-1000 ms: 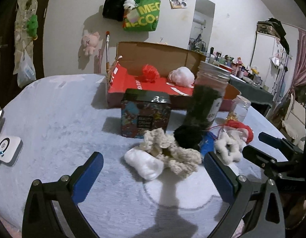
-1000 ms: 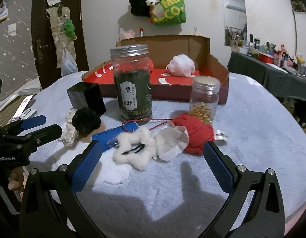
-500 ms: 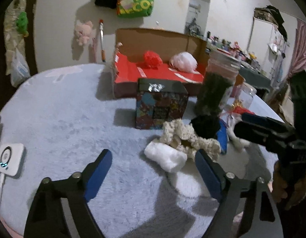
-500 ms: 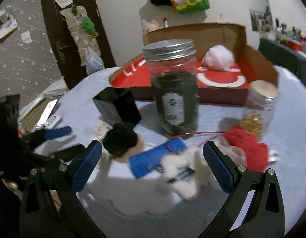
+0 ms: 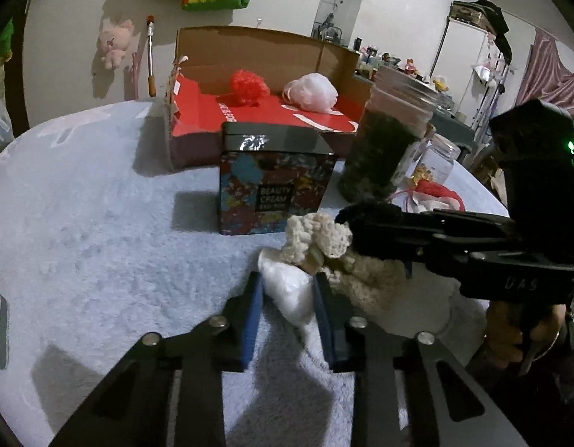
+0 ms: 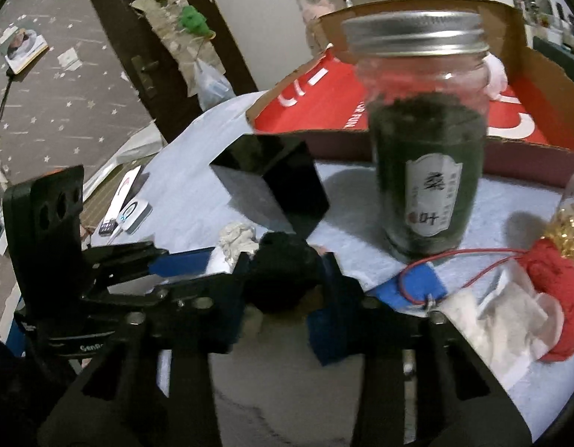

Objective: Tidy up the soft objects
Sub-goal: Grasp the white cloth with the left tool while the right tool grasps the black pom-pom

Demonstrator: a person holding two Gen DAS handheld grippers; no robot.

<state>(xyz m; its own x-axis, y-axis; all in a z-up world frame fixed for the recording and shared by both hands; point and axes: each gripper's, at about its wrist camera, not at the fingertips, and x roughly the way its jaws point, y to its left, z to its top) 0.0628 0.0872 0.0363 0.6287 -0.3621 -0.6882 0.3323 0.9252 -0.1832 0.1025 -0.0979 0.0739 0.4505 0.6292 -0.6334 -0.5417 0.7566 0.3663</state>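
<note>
My left gripper (image 5: 287,290) is shut on a white fluffy pompom (image 5: 288,290) lying on the pale blue cloth. A cream crocheted scrunchie (image 5: 324,238) sits just beyond it. My right gripper (image 6: 285,275) is shut on a black fluffy pompom (image 6: 283,275); it also shows in the left wrist view (image 5: 365,212). The open cardboard box (image 5: 272,56) with a red floor holds a red pompom (image 5: 247,83) and a pink pompom (image 5: 311,91). A red knitted item (image 6: 555,294) and white fabric (image 6: 499,320) lie at the right.
A colourful tin box (image 5: 273,178) stands in front of the cardboard box. A tall glass jar with dark contents (image 6: 424,138) and a small jar (image 5: 437,160) stand to the right. A blue flat item (image 6: 409,287) with a red cord lies by the jar. A white device (image 6: 134,212) lies at the left.
Both grippers moved forward and closed. The left one closed on the white pompom, the right one on the black pompom. The right gripper now crosses the left wrist view.
</note>
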